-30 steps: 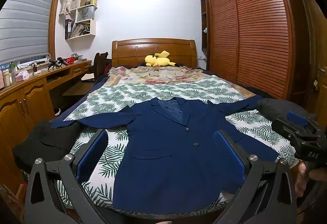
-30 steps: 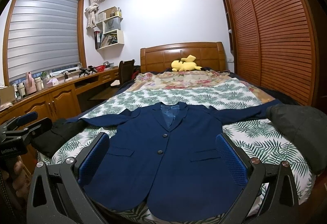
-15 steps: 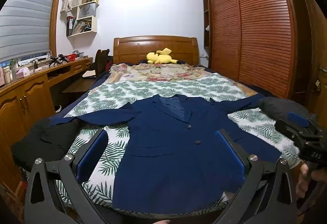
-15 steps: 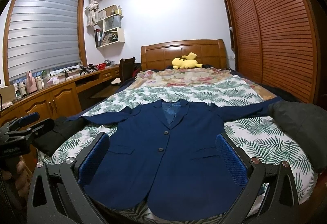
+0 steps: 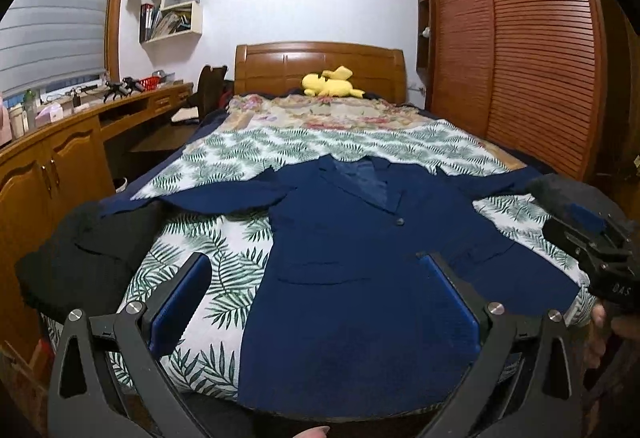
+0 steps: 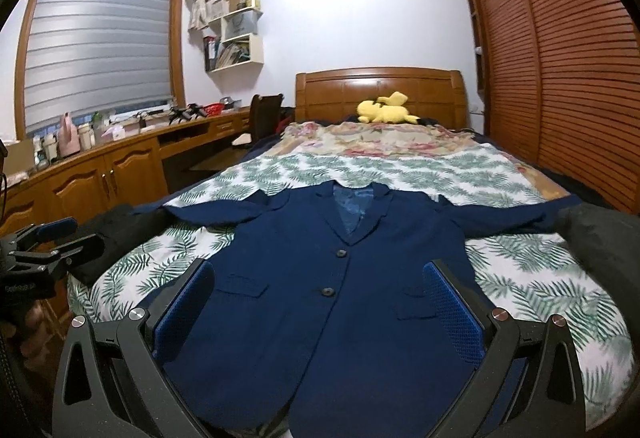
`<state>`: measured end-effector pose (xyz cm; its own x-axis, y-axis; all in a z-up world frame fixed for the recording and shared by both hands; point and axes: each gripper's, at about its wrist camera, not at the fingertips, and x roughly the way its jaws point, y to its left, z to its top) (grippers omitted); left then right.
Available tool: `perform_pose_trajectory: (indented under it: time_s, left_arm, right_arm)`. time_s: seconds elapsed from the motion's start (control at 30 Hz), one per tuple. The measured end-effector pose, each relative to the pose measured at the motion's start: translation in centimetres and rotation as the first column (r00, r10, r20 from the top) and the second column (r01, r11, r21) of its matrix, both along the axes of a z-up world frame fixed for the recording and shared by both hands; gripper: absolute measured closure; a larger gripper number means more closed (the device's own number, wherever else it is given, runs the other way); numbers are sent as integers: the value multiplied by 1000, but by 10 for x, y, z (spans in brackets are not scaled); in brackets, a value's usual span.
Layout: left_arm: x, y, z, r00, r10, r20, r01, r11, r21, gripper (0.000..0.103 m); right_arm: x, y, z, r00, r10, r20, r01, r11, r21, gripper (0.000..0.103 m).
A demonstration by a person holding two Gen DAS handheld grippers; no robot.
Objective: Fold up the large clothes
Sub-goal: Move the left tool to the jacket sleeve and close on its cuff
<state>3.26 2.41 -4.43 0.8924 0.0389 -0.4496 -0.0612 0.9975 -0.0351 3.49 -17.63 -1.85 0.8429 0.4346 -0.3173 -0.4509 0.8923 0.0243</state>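
Observation:
A navy blue blazer (image 5: 352, 258) (image 6: 332, 278) lies flat and face up on the leaf-print bedspread (image 5: 280, 146) (image 6: 360, 166), sleeves spread to both sides, hem toward me. My left gripper (image 5: 316, 302) hovers open above the blazer's lower left part, nothing between its blue pads. My right gripper (image 6: 320, 310) is open too, above the blazer's lower middle. Each gripper shows at the edge of the other's view, the right gripper (image 5: 592, 250) held by a hand, the left gripper (image 6: 44, 246) likewise.
A black garment (image 5: 80, 250) lies at the bed's near left corner and a dark grey one (image 6: 600, 238) at the near right. A yellow plush toy (image 5: 332, 82) rests by the headboard. A wooden desk (image 5: 60, 142) runs along the left, a slatted wardrobe (image 5: 540, 58) along the right.
Both grippers have dropped lower and edged closer to the bed, so the blazer looks larger and flatter. Neither gripper's opening has changed and the blazer has not moved.

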Motion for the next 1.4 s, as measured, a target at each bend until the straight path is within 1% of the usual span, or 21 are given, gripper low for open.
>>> perform_pose_trajectory:
  time_s: [0.23,0.3,0.4,0.53,0.6,0.67,0.77,0.83,0.97,1.03,1.1,1.2,1.33,1.4]
  left_arm:
    - [21,19,-27,998,15,-65,-15,1000,-4,0]
    - [27,25,-32,997,18,-74,-19,1000,-10,0]
    - [38,31,-40,996,21,-84,-22,1000,-7,0]
    - [57,46,-53,993,33,-114,-37,999,-35,0]
    - [67,51,-57,991,44,-125,-49,998,-35,0]
    - [76,60,-59,989,55,-135,-61,997,-39,0]
    - [91,70,-60,985,75,-153,-82,996,-40,0]
    - [100,77,-60,984,78,-157,-86,995,-41,0]
    - [122,90,-59,985,58,-163,-69,995,-65,0]
    - [136,98,-57,984,49,-169,-64,994,-86,0]
    - [150,110,-56,985,56,-164,-74,992,-103,2]
    - [169,126,-56,982,75,-172,-97,988,-122,8]
    - [188,151,-55,988,50,-149,-78,980,-185,19]
    - [198,161,-54,987,55,-150,-85,976,-200,22]
  right_arm:
    - [39,19,-14,998,64,-11,-65,997,-37,0]
    - [56,26,-18,997,78,-14,-78,995,-66,0]
    - [81,33,-20,994,103,-27,-105,991,-83,0]
    - [113,43,-22,989,136,-56,-141,985,-96,0]
    - [131,47,-22,984,158,-77,-165,982,-90,0]
    - [143,53,-24,977,188,-99,-197,976,-88,0]
    - [163,61,-24,966,226,-125,-240,964,-114,0]
    - [172,62,-30,959,248,-138,-265,956,-127,0]
    - [183,57,-51,942,267,-202,-301,940,-160,0]
    - [186,54,-53,936,271,-223,-311,935,-172,0]
    - [187,49,-48,934,280,-221,-321,930,-180,0]
    - [189,43,-44,933,281,-225,-325,926,-193,0]
    - [194,39,-43,929,288,-230,-332,926,-178,0]
    - [197,37,-43,928,293,-230,-334,928,-166,0]
